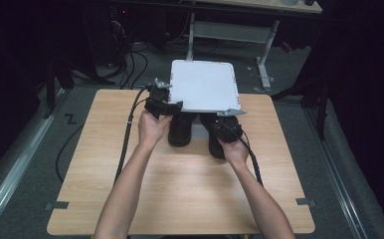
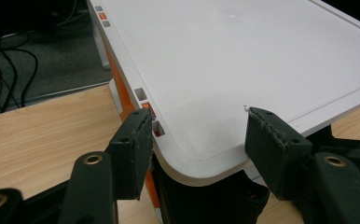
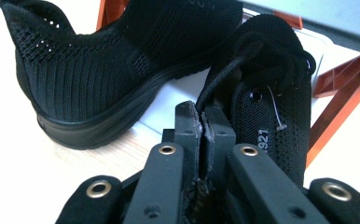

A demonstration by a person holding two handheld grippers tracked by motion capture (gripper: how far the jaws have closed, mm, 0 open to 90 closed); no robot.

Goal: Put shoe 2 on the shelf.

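The left claw [image 2: 197, 140] stands wide around the white lid's [image 1: 203, 85] 7 o'clock corner. The right claw [image 3: 204, 126] pinches a shoelace [image 3: 225, 77] of the right black shoe [image 1: 221, 135] at the worktop's [image 1: 180, 189] centre. A hard pull may drag the shoe or let the lace slip.

Lab or recording workspace — dark curtained surrounds, cables [image 1: 130, 64] trailing over grey floor [image 1: 26, 169], bare wooden table [image 1: 180, 199], desk frame [image 1: 230, 30] behind

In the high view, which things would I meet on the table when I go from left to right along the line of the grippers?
Left gripper → left black shoe → right black shoe → right gripper, all on the wooden table.
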